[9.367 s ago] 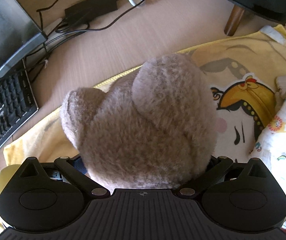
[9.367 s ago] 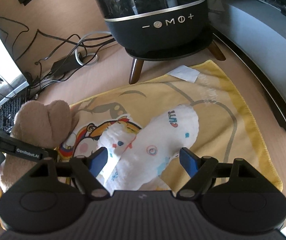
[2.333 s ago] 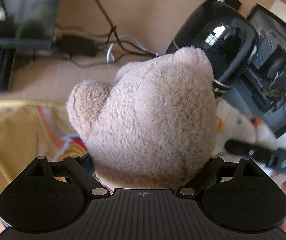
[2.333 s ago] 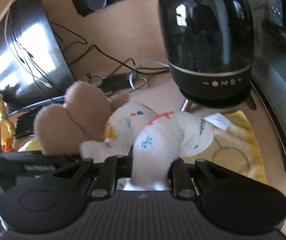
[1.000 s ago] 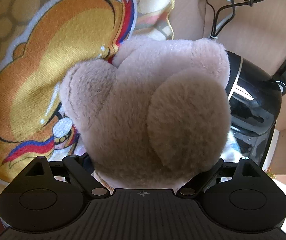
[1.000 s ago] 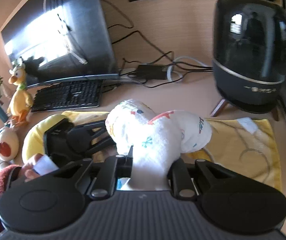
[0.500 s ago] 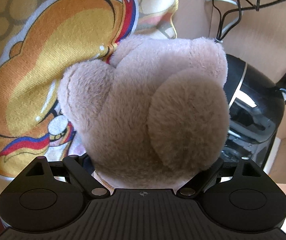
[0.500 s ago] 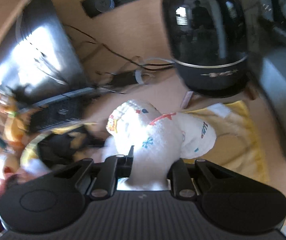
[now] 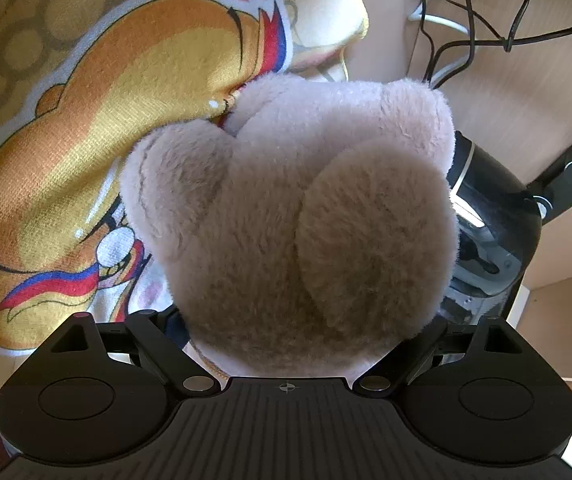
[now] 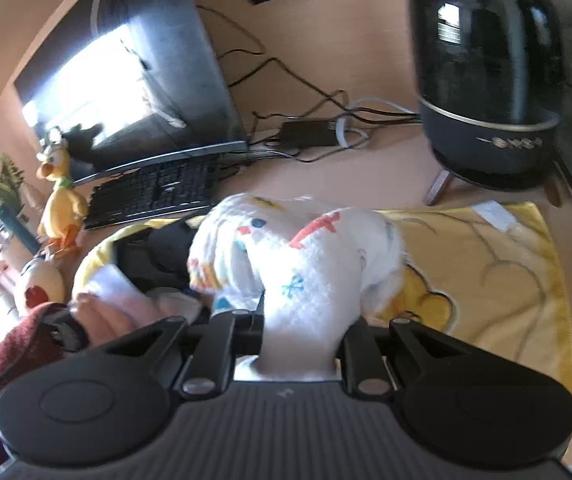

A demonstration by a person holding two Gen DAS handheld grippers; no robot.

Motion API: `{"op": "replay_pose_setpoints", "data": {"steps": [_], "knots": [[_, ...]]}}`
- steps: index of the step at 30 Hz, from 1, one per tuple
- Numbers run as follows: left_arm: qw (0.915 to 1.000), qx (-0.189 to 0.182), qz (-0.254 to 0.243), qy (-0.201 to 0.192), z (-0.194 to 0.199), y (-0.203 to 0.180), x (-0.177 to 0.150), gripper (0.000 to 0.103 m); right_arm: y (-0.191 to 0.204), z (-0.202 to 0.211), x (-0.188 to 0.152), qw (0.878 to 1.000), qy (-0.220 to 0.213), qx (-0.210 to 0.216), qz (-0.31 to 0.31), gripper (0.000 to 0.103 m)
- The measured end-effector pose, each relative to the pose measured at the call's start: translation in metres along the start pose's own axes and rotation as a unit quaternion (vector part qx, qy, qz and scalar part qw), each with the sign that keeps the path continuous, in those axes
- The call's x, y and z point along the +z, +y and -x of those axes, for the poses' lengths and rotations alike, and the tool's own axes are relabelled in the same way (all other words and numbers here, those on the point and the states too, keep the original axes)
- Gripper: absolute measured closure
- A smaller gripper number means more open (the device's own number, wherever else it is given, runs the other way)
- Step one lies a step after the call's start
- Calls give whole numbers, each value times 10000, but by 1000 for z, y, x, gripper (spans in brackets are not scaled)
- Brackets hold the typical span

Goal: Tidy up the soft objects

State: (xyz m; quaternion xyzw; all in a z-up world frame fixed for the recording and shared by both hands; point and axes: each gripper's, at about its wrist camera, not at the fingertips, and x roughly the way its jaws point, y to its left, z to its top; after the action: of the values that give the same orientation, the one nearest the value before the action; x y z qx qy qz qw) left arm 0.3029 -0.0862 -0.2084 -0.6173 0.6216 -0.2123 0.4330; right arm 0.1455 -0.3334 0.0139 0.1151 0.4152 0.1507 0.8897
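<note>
Both toys now ride above the yellow blanket (image 10: 486,264): left gripper (image 9: 286,320) clamps the squashy brown plush (image 9: 294,216), right gripper (image 10: 302,332) pinches the light white plush (image 10: 306,264), probably mid-body.

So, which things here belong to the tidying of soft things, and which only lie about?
Belong: brown plush toy in the left claw; white printed cloth in the right claw; yellow blanket.

Lying about: keyboard, monitor, black speaker, cables, duck toy.
</note>
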Motion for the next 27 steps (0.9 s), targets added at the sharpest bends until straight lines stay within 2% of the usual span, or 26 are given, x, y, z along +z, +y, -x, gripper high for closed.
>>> {"op": "replay_pose_setpoints", "data": {"steps": [7, 18, 20, 22, 23, 25, 27], "knots": [[9994, 248, -244, 74, 15, 9, -9, 11, -47, -2, -10, 9964, 33, -403, -746, 87], [9965, 153, -746, 357, 17, -18, -20, 10, -83, -16, -19, 9897, 160, -851, -1137, 87], [9928, 367, -1042, 469, 15, -31, -30, 9, -87, -19, -21, 9889, 205, -862, -1192, 87], [9824, 989, -1545, 366, 11, -50, -45, 9, -90, -22, -23, 9883, 224, -861, -1236, 88], [9742, 1311, -1810, 310, 6, -60, -51, 9, -91, -22, -23, 9881, 224, -857, -1254, 88], [9483, 1914, -2524, 210, -12, -82, -67, 9, -93, -23, -24, 9878, 223, -850, -1289, 88], [9152, 2469, -3181, 172, -30, -96, -88, 7, -96, -23, -24, 9872, 213, -860, -1325, 88]]}}
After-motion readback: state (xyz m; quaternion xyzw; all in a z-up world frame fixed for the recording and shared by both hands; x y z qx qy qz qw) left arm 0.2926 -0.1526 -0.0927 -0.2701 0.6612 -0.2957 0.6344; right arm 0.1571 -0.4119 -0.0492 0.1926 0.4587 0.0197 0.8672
